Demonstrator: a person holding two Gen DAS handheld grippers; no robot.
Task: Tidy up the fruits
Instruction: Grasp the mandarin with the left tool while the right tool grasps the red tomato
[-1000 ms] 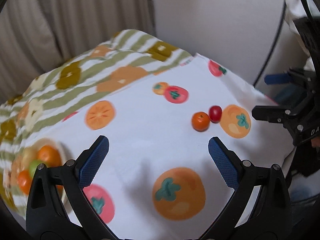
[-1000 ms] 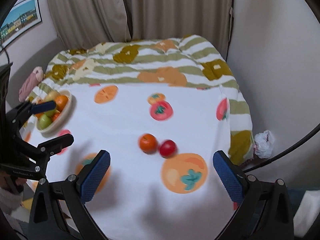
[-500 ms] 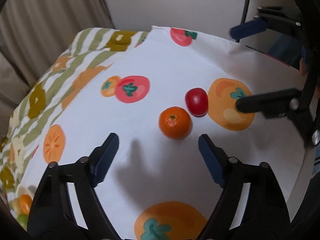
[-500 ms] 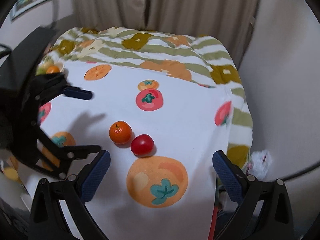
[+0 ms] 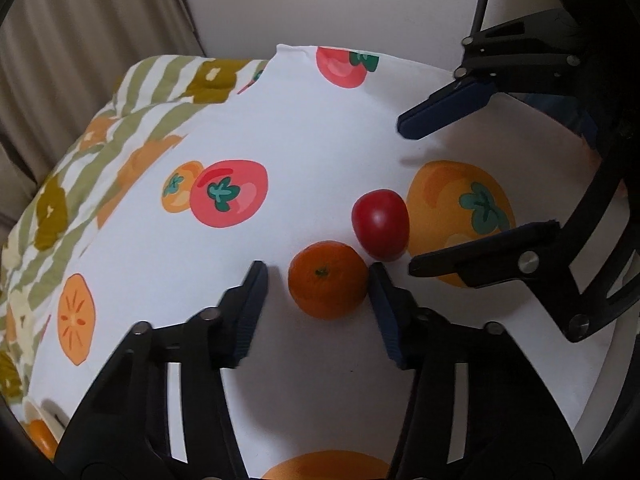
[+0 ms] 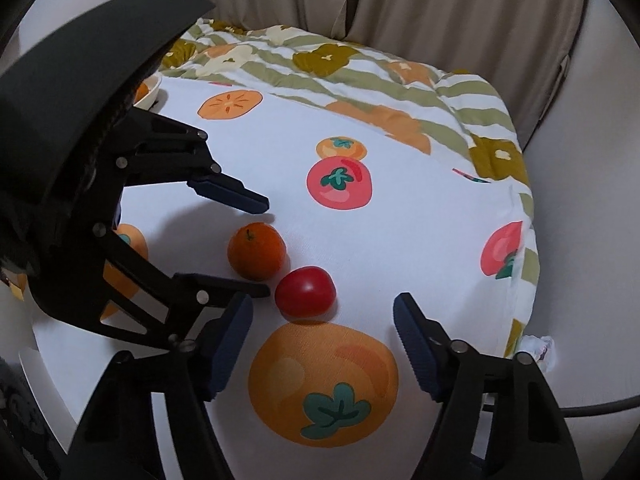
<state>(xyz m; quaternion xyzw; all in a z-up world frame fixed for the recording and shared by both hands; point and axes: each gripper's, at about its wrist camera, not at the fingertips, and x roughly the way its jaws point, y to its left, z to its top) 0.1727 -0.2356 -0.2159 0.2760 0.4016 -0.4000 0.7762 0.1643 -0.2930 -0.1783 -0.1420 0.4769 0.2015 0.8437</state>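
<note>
The orange sits between the left gripper fingers, just closing, unclenched; tomato touches it at 1 o'clock; right gripper fingers closing, released.

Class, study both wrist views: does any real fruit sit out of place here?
Yes. A round orange mandarin and a glossy red tomato lie loose, touching, on the fruit-print white cloth, not in the bowl holding other fruit.

Table w/ fruit-print cloth — orange & tomato side by side, bowl at far edge.
</note>
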